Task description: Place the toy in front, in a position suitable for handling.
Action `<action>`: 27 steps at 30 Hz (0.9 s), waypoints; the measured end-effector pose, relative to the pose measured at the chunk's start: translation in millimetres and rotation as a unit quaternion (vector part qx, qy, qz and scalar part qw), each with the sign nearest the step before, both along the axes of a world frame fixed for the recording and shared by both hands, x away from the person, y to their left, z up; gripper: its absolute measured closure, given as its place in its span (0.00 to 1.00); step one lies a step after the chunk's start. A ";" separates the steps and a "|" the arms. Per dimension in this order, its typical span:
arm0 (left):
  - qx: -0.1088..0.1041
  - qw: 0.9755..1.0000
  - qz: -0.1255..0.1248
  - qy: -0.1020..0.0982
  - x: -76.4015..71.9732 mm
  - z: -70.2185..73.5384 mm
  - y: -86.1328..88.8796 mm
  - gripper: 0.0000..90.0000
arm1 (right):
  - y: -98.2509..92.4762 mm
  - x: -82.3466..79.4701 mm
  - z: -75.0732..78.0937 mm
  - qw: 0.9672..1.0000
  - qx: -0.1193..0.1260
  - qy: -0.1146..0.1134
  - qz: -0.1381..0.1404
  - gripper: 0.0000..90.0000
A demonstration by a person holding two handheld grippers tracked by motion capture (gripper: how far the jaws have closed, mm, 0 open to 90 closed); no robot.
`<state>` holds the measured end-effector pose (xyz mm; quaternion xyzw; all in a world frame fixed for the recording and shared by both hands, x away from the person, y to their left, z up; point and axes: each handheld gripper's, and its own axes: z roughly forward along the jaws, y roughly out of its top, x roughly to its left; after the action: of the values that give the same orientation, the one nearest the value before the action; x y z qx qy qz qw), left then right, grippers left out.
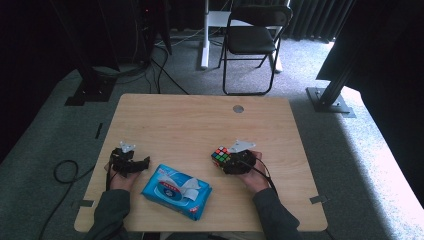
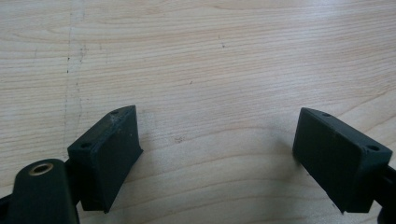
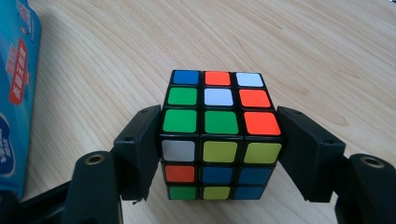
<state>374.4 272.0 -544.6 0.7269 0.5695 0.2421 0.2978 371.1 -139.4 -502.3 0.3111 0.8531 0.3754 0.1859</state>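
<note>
I had the puzzle cube [image 3: 219, 135] clamped in the right tool [image 1: 231, 161], one black jaw pressed flat on each side face, as the right gripper view showed. The cube sat square between them, its top face a mix of green, orange, white and blue stickers. In the high view it was at the right middle of the worktop [image 1: 200, 120], just in front of my right hand [image 1: 252, 175]; whether it rested on the wood or rode just above it I could not tell.

The left tool [image 2: 217, 140] was spread wide with nothing in it, only bare wood grain between its jaws. In the high view it lay near the left edge of the worktop, well apart from the cube. A blue pack of wet wipes [image 1: 176, 191] lay between my two hands, nearer the front edge, its flap partly raised.

I judged the step in hand to be carrying the gripped cube across the worktop, the grasp itself already made. The next move called for a steady, level carry with the grip unchanged, since the smooth stickered sides could slip. It also needed a path clear of the wipes pack, which in the right gripper view sat close on the cube's left.
</note>
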 end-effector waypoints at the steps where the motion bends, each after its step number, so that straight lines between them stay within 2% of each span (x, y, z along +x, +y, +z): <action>1: 0.000 1.000 0.000 0.000 0.0 0.0 0.0 0.16 | -1.0 -1.5 -0.7 1.000 -0.001 0.000 -0.001 0.38; 11: 0.001 1.000 -0.009 -0.002 -2.1 0.2 1.0 0.18 | -10.9 -11.4 -5.0 1.000 -0.003 0.000 -0.010 0.31; 14: 0.000 1.000 -0.008 -0.003 -3.1 1.4 1.6 0.25 | -11.7 -17.2 -3.3 1.000 0.003 -0.008 -0.014 0.30; 17: 0.000 1.000 -0.021 0.001 -4.4 3.7 -0.7 0.35 | -12.8 -22.4 -2.6 1.000 0.007 -0.014 -0.012 0.30; 21: 0.001 1.000 -0.030 0.005 -4.6 4.8 -4.1 0.38 | -15.6 -28.1 -1.5 1.000 0.016 -0.020 -0.018 0.33; 27: -0.021 0.999 -0.032 0.012 -5.0 6.3 -3.8 0.38 | -20.2 -31.9 3.2 0.999 0.025 -0.030 -0.028 0.36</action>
<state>369.4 268.2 -538.3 0.7410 0.5543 0.2117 0.3143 339.2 -159.6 -499.1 0.3281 0.8285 0.4001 0.2142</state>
